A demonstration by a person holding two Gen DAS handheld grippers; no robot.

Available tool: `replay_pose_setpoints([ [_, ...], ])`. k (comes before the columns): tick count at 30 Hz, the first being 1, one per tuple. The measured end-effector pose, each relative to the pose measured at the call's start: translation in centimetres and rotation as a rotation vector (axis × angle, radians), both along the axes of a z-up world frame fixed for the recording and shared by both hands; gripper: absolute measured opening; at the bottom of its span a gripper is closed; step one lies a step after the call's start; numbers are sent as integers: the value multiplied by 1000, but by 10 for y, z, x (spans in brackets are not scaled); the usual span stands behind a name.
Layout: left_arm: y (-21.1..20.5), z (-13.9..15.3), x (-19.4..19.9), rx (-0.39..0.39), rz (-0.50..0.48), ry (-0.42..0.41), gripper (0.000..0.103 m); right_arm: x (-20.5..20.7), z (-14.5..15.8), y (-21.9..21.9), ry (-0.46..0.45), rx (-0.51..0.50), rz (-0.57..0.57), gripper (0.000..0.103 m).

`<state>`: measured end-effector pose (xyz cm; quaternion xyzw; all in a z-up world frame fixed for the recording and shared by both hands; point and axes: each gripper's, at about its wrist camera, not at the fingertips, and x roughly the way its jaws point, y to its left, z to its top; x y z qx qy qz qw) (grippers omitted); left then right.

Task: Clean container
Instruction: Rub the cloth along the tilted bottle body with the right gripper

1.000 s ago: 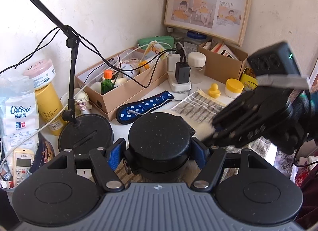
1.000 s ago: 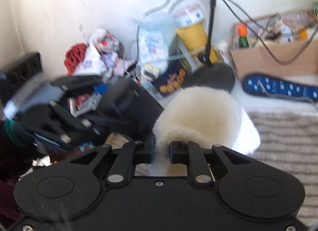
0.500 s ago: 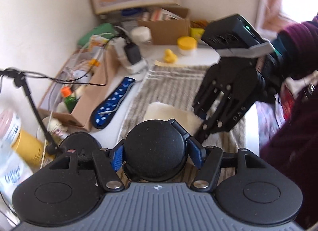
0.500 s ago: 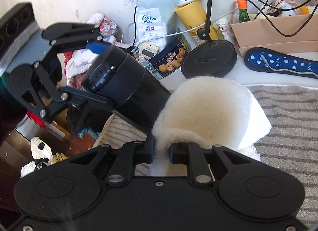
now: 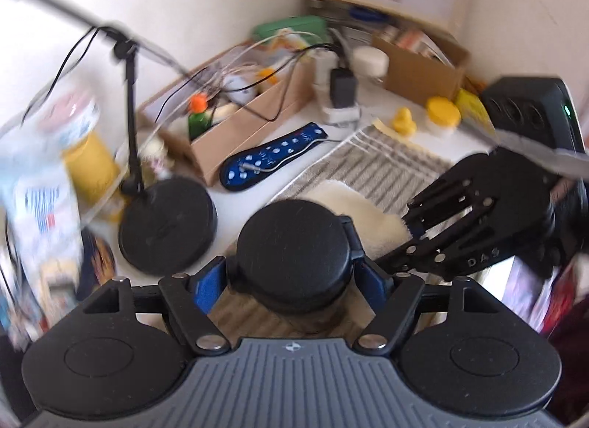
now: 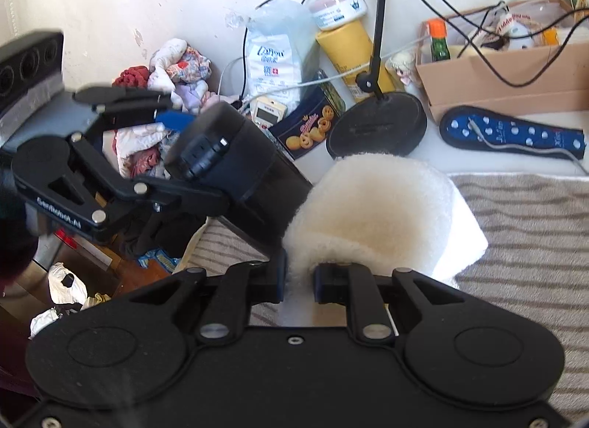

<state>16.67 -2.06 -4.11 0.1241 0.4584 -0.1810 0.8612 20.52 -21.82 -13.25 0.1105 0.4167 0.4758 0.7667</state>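
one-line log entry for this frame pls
step: wiping | left tool: shut on container, tilted | right tool: shut on cloth, against container side | under: striped towel

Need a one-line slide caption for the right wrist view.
Right gripper pinches a fluffy cream cloth beside the black container clamped in the left gripper.

Matt black plastic container (image 6: 235, 166); fluffy cream cloth (image 6: 383, 207); ribbed striped towel (image 6: 533, 244).

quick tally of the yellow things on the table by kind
yellow rubber duck: 1
yellow-lidded jar: 1
tall yellow canister: 1
yellow box, partly hidden: 1
total: 4
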Motion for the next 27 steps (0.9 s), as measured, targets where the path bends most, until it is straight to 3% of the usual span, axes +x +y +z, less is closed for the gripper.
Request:
replay_pose_setpoints([
  [5, 0, 1, -5, -55, 122, -14, 75, 1, 25, -8, -71, 21, 9, 14],
  [13, 0, 1, -5, -44, 215, -67, 75, 8, 71, -23, -175, 111, 6, 14],
  [16, -2, 1, -9, -31, 197, -96, 58, 10, 73, -23, -187, 107, 17, 14],
  [27, -4, -1, -13, 53, 2, -100, 56, 16, 37, -2, -131, 61, 132, 14],
])
